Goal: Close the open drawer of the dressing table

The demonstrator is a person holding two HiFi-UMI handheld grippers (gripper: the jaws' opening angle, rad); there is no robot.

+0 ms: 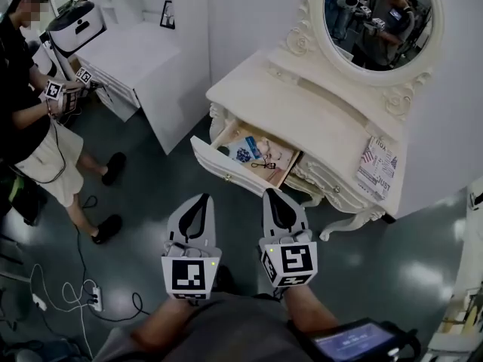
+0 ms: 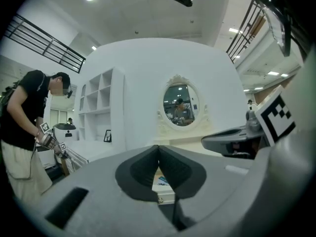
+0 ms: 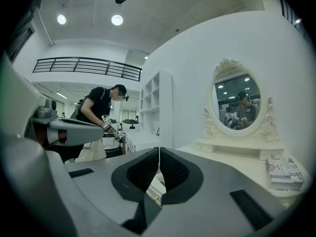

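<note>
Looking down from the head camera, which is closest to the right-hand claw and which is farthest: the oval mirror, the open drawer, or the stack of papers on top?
From the right gripper:
1. The open drawer, just ahead and slightly left.
2. The stack of papers, on the right end of the dressing table.
3. The oval mirror, standing at its back.

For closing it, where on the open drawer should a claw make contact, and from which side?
The drawer sticks out of the dressing table, its broad front panel facing the shut left claw and right claw. Likely best: press flat on that panel's middle from the front, straight in; no grip needed.
</note>
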